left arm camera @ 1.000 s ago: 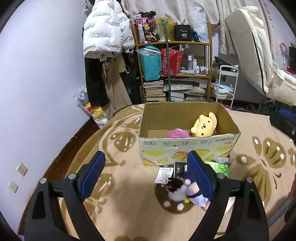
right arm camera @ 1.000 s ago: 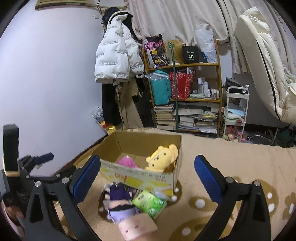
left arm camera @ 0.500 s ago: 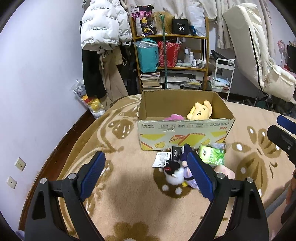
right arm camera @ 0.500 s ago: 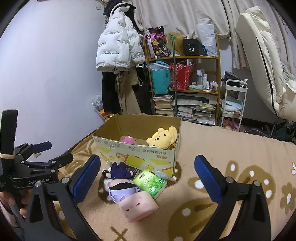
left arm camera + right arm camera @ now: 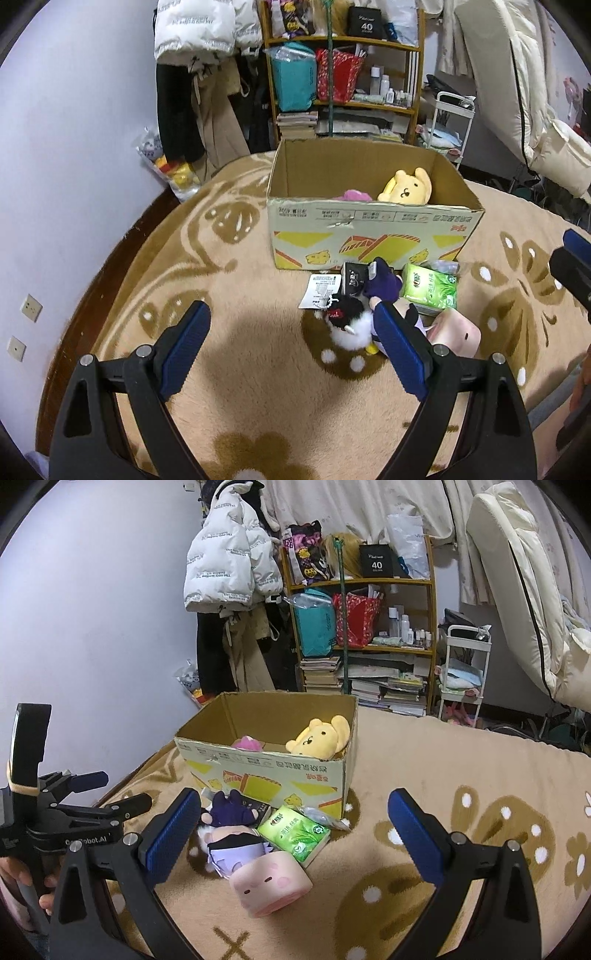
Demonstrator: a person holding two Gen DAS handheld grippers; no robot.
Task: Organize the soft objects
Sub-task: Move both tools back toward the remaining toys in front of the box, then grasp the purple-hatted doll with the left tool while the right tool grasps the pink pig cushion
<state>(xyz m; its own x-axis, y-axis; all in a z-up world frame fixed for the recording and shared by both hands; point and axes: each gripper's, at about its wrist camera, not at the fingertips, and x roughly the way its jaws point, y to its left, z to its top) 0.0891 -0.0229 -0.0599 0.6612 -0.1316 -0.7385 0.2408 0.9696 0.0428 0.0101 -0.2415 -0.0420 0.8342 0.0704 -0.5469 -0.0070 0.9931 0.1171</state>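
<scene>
An open cardboard box [image 5: 369, 236] [image 5: 269, 771] stands on the carpet with a yellow plush [image 5: 406, 188] [image 5: 321, 738] and a pink plush [image 5: 352, 195] [image 5: 247, 744] inside. In front of it lie a small black-and-white plush [image 5: 347, 321], a purple-haired doll [image 5: 384, 288] [image 5: 232, 840], a green tissue pack [image 5: 430, 290] [image 5: 295, 830] and a pink cube plush [image 5: 456, 334] [image 5: 271, 886]. My left gripper [image 5: 291, 343] hangs open above the carpet, just short of the small plush. My right gripper [image 5: 293, 830] is open too, above and short of the pink cube plush.
The beige patterned carpet [image 5: 240, 387] spreads around the box. A paper tag [image 5: 319, 290] and a small black box [image 5: 352, 282] lie by the toys. A shelf [image 5: 362, 627], hung coats [image 5: 229, 565] and a white cart [image 5: 465, 672] stand behind. A hand [image 5: 22, 878] holds the left gripper.
Both views have tipped downward and sunk a little toward the carpet, so box and toys sit higher in the frames. The right gripper's tip has come into the left view's right edge.
</scene>
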